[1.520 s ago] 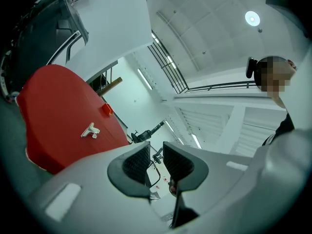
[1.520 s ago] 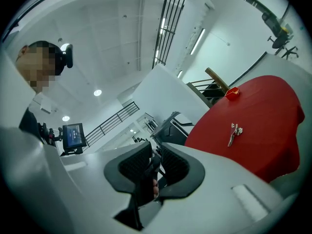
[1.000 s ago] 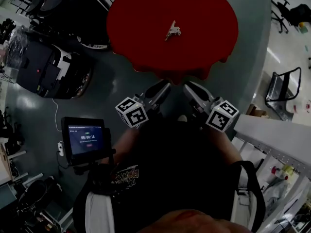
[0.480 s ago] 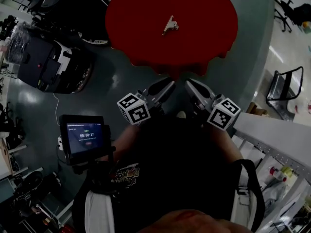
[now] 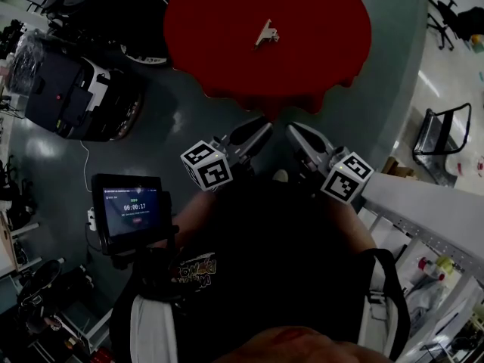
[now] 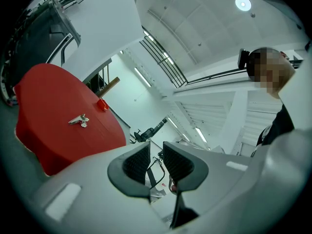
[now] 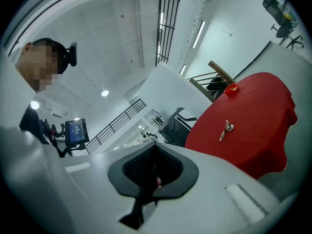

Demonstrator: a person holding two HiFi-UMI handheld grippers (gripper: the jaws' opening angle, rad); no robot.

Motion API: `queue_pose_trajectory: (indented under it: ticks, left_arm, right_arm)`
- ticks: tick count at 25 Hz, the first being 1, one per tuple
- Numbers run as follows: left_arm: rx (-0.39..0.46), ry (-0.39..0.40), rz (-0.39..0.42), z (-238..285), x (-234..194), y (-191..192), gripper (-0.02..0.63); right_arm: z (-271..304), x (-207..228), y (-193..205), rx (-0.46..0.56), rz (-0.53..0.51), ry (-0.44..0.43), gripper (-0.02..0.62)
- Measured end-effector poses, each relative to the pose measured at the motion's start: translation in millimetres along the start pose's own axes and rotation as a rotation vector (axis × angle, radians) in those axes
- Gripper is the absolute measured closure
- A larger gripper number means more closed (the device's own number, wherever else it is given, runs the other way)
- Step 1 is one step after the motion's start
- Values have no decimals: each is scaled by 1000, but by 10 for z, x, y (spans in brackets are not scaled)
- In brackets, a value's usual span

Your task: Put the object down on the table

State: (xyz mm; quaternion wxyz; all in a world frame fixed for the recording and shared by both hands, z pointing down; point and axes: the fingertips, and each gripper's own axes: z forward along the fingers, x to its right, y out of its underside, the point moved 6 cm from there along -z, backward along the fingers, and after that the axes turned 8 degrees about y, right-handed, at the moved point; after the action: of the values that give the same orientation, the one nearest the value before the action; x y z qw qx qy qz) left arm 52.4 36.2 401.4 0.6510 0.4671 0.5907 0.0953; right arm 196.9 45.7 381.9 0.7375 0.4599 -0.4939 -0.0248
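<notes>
Red round worktop [image 5: 227, 44] fills my head view's top centre. Left gripper [image 5: 255, 132] and right gripper [image 5: 296, 133] hang mid-frame, well short of it and about equally far. Left fingers are apart and empty; right fingers have just been closing and meet on nothing. A small silvery metal piece [image 5: 266, 32] lies on the worktop, above both, with its long axis slanting to upper right. Only the gripper views show the finger gaps.
</notes>
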Motion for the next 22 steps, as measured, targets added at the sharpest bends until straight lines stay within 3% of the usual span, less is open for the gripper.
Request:
queue_pose_trajectory:
  ticks: [22]
  left_arm:
    - [2, -2, 8, -24, -13, 1, 525]
  right_arm:
    - [21, -9, 39, -8, -15, -5, 592]
